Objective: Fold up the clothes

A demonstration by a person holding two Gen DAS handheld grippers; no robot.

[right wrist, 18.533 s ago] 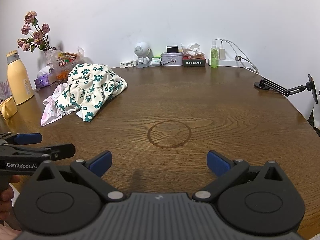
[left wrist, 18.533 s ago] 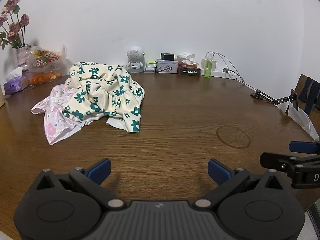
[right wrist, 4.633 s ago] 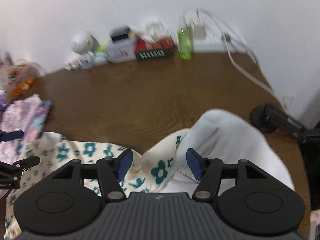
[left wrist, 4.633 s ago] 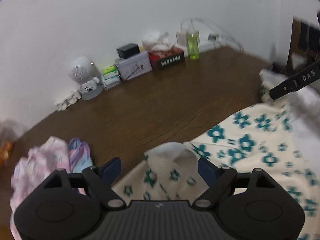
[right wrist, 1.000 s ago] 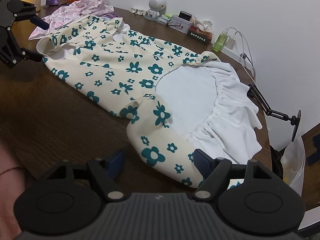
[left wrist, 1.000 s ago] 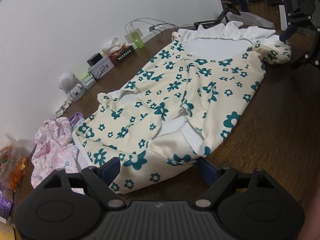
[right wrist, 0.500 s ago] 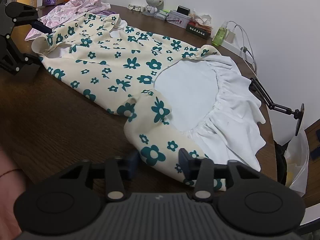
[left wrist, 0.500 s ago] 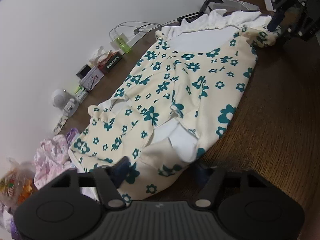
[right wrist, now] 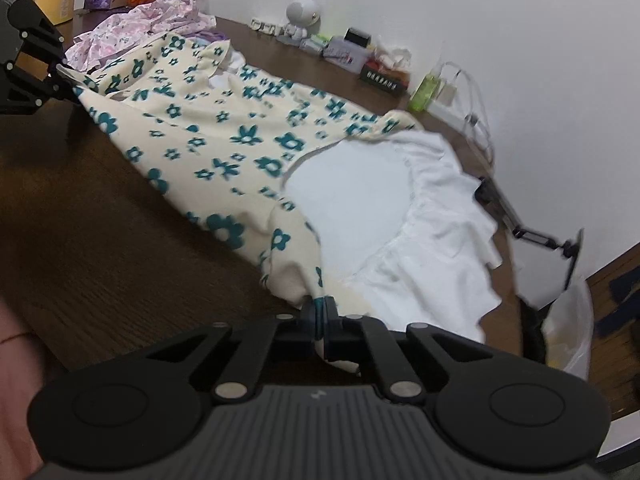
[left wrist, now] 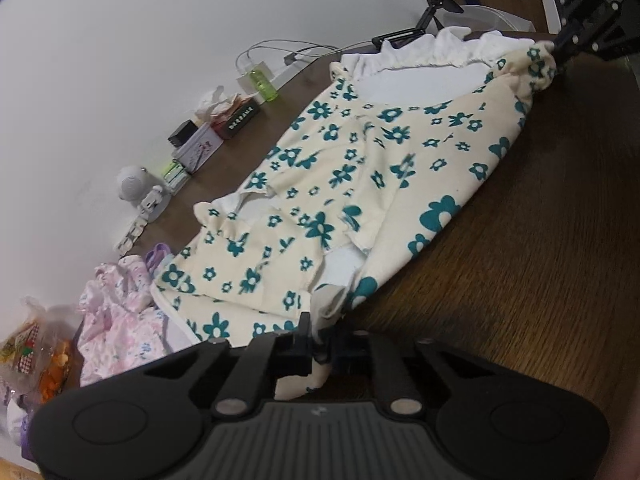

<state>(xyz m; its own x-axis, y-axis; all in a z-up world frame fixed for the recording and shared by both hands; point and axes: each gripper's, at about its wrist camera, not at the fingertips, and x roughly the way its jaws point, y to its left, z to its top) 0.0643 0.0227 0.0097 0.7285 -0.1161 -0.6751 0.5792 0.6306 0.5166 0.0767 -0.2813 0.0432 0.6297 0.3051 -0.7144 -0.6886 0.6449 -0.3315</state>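
Note:
A cream dress with teal flowers (left wrist: 360, 168) lies spread across the brown wooden table (left wrist: 540, 280), its white lining and frill (right wrist: 420, 220) at one end. My left gripper (left wrist: 318, 340) has its jaws closing, pads pinching the dress's near corner. The right gripper (right wrist: 320, 316) also has its jaws closing and pinches the near edge by the white lining. Each gripper shows in the other's view: the right gripper (left wrist: 560, 52) at the far corner, the left gripper (right wrist: 60, 80) at the opposite corner. The near edge hangs stretched between them, lifted off the wood.
A pink crumpled garment (left wrist: 116, 320) lies beyond the dress. Along the wall stand a white round toy (left wrist: 134, 184), small boxes, a green bottle (left wrist: 264, 86) and cables. A black jointed stand (right wrist: 528, 232) and a plastic bin (right wrist: 568, 328) sit past the frill.
Both grippers' jaws went from wide apart around the dress's near edge to closed on it. The near edge has risen slightly and pulled taut between them.

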